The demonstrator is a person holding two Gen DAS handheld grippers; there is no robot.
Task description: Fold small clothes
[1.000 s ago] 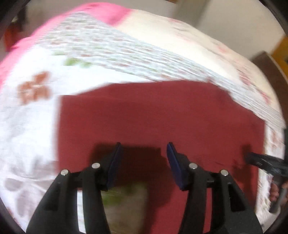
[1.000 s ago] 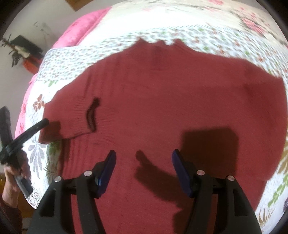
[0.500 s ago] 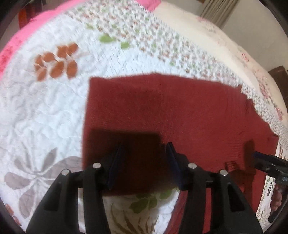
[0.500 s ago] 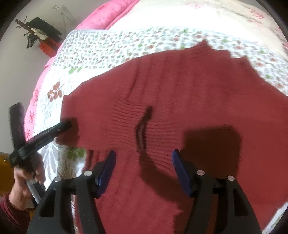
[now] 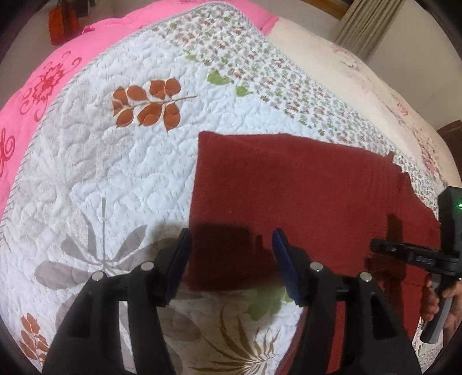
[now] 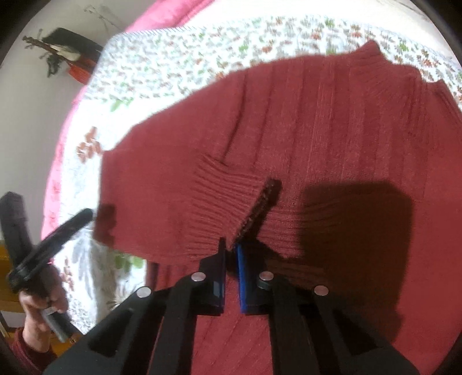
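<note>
Quilted bed (image 5: 121,161) under a red sweater (image 5: 303,187), lying flat. My right tool (image 6: 230,253) looks pinched on the sleeve cuff (image 6: 231,202), though blur hides contact; left tool (image 5: 231,256) hovers wide. I'd carry the cuff inward, low and taut

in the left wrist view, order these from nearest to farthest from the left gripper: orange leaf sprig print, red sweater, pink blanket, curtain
From the left gripper:
1. red sweater, lying right at the fingertips, its near corner between them.
2. orange leaf sprig print, on the white quilt, up and to the left.
3. pink blanket, beyond the quilt's left edge.
4. curtain, hanging at the far top right, past the bed.
</note>
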